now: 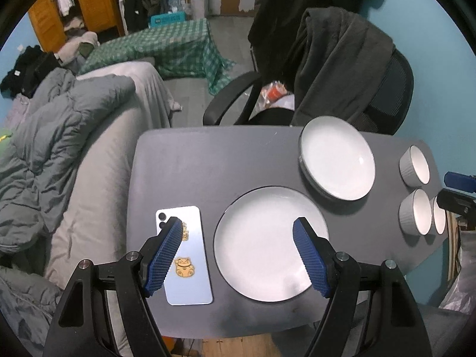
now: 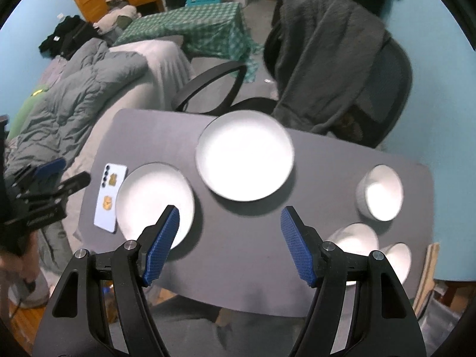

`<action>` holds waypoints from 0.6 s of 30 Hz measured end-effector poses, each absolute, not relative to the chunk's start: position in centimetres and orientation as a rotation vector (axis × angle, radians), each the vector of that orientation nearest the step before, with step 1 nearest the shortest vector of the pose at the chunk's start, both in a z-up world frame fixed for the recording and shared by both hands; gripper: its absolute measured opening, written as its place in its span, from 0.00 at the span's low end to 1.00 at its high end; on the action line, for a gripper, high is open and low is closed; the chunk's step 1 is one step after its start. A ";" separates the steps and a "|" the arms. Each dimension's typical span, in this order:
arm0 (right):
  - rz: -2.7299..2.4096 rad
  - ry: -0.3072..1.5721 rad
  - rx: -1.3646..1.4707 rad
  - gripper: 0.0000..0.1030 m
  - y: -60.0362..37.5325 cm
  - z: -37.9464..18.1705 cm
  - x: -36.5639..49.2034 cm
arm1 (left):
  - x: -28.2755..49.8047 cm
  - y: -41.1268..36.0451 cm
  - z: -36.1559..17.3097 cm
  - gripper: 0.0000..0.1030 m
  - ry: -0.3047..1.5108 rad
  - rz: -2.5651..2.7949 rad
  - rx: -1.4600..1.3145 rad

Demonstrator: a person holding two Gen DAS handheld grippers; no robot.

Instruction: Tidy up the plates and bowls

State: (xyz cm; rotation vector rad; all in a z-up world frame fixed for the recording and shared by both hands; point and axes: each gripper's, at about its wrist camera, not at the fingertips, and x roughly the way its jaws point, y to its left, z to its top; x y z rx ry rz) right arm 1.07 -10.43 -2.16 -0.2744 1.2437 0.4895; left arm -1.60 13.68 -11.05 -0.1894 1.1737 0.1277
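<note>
On the grey table (image 1: 208,160) (image 2: 255,253) lie two white plates and three small white bowls. The near plate (image 1: 267,247) (image 2: 151,196) sits below my left gripper (image 1: 238,226), which hangs open above it, empty. The far plate (image 1: 337,160) (image 2: 245,154) rests near the table's back edge. One bowl (image 1: 415,165) (image 2: 382,192) stands apart; two bowls (image 1: 416,211) (image 2: 357,238) sit side by side, the other (image 2: 398,260) at the table's right edge. My right gripper (image 2: 230,226) is open over bare tabletop between the near plate and the bowls.
A light blue phone (image 1: 186,255) (image 2: 110,196) with cat stickers lies left of the near plate. A black office chair (image 1: 372,89) (image 2: 342,68) draped with a dark garment stands behind the table. A bed with grey bedding (image 1: 74,134) runs along the left.
</note>
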 end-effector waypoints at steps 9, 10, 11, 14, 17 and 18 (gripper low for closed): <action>0.571 1.286 -0.229 0.68 -8.7 -5.9 1.4 | -0.5 15.0 -15.0 0.75 1.201 0.064 -0.148; 0.575 1.297 -0.218 0.68 -8.6 -6.4 1.7 | -0.3 14.9 -15.5 0.75 1.209 0.060 -0.140; 0.584 1.306 -0.206 0.68 -8.5 -7.0 1.9 | 0.0 14.7 -16.1 0.75 1.228 0.055 -0.122; 0.600 1.328 -0.184 0.68 -8.2 -8.8 2.2 | 0.4 14.3 -17.5 0.75 1.238 0.013 -0.106; 0.611 1.357 -0.181 0.68 -7.9 -10.8 2.4 | 1.1 14.3 -19.3 0.75 1.288 0.005 -0.111; 0.617 1.367 -0.181 0.68 -7.6 -11.3 2.4 | 1.2 14.3 -19.7 0.75 1.295 0.000 -0.118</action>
